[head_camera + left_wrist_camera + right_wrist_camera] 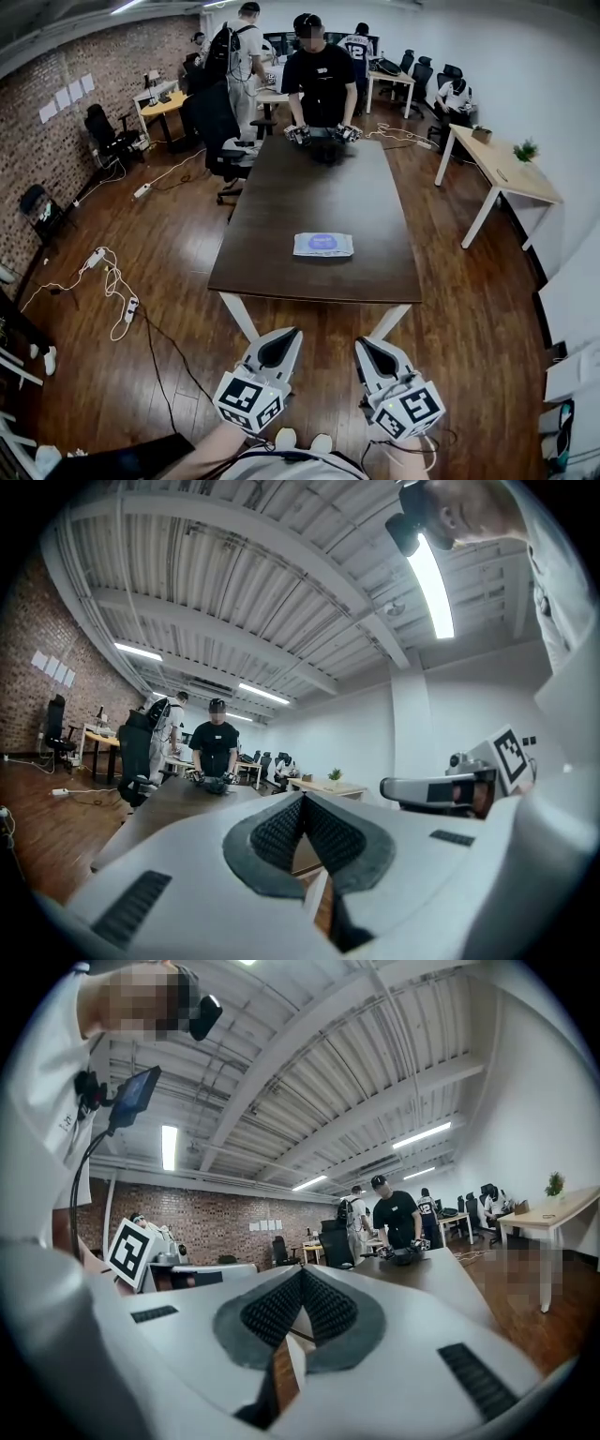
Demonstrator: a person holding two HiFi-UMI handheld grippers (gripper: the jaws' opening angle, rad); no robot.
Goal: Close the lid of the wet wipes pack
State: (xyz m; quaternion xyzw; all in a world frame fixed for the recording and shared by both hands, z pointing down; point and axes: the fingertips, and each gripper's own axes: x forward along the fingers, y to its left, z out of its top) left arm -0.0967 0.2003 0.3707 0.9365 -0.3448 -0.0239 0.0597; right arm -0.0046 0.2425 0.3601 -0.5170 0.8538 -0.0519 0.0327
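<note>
Both tools carry nothing, jaws pressed together: my left gripper [292,331] and right gripper [362,343] point level side by side, since the wet wipes pack [323,245] lies flat on the table [281,202] well ahead of their tips, out of reach.

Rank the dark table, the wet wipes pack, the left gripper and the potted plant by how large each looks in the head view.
1. dark table
2. left gripper, though nearness to the camera enlarges it
3. wet wipes pack
4. potted plant, far off and tiny
</note>
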